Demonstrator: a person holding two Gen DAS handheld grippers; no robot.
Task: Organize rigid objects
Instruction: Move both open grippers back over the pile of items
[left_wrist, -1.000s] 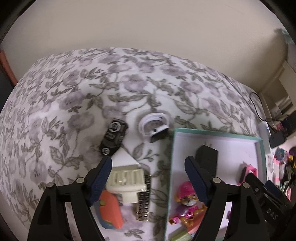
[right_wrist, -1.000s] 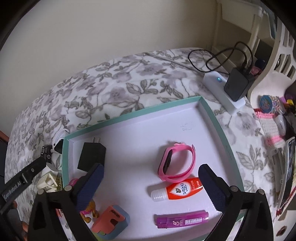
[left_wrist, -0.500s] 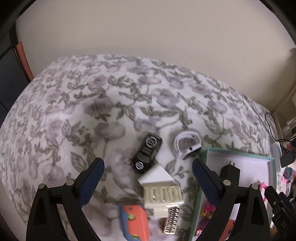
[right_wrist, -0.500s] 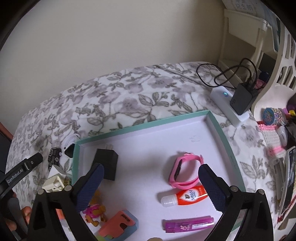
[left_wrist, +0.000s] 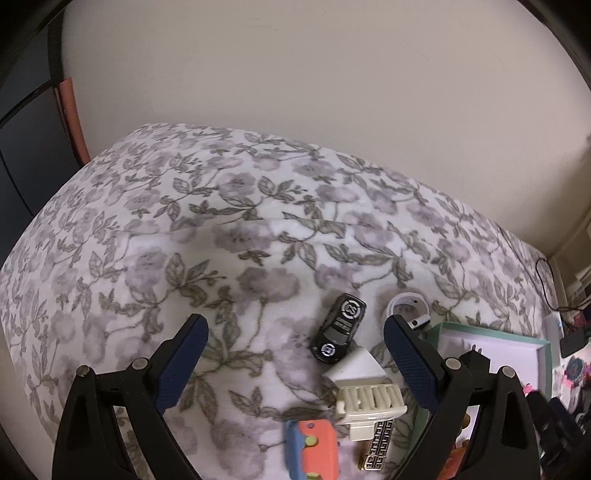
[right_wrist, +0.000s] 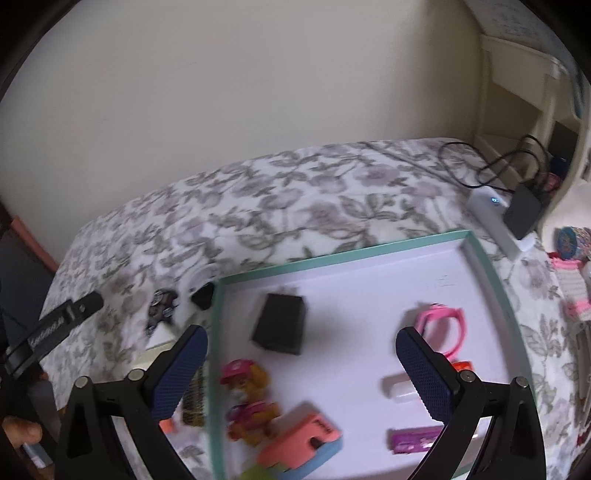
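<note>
My left gripper (left_wrist: 294, 328) stands wide open above the floral blanket with nothing between its fingers. Just inside its right finger lie a black toy car (left_wrist: 339, 328), a white band (left_wrist: 407, 306), a cream plug (left_wrist: 369, 402), a gold clip (left_wrist: 376, 445) and an orange-and-blue block (left_wrist: 314, 448). My right gripper (right_wrist: 301, 338) hangs open and empty over the teal-rimmed tray (right_wrist: 332, 257). In the tray are a black charger (right_wrist: 280, 326), a pink band (right_wrist: 447, 325), a toy figure (right_wrist: 247, 391), a second orange-and-blue block (right_wrist: 303, 439), a purple tube (right_wrist: 413, 439) and a small bottle (right_wrist: 399, 387).
A white power strip (right_wrist: 498, 218) with a black adapter (right_wrist: 522, 214) and cables lies past the tray's far right corner, beside white furniture. Small colourful items sit off the bed at the right. The wall runs behind the bed, and bare blanket (left_wrist: 184, 229) stretches to the left.
The left gripper's jaws have widened and it has swung left, so the car and plug now sit by its right finger. The right gripper has shifted left over the tray's left half.
</note>
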